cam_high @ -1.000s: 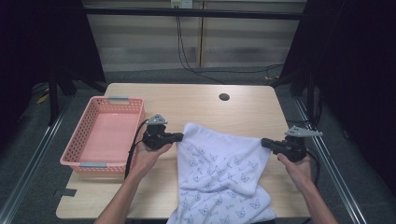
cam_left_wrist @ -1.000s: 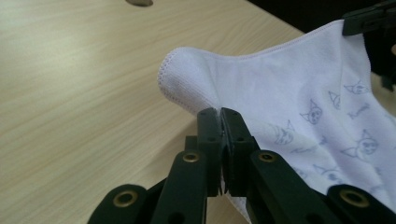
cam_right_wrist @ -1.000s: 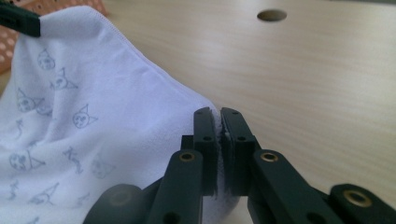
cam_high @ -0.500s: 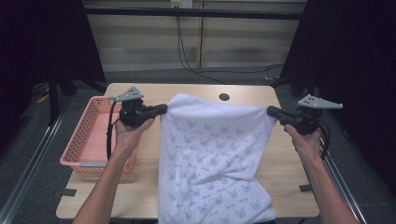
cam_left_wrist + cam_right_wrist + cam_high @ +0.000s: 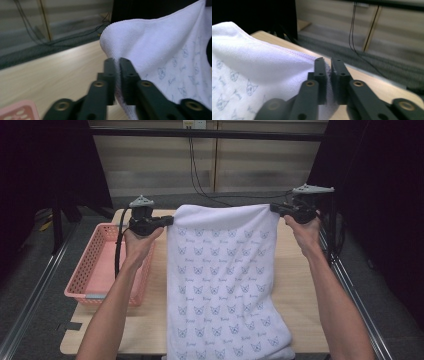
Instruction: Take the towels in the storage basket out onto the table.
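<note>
White towel (image 5: 222, 285) hangs stretched above the desk (image 5: 300, 285), its top corners pinched in the nearly closed left hand-held gripper (image 5: 169, 220) and right hand-held gripper (image 5: 274, 208), whose jaws have just been easing apart.

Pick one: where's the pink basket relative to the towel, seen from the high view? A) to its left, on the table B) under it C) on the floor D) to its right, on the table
A: the pink basket sits on the table to the left of the hanging towel, apart from it, below the left gripper.
</note>
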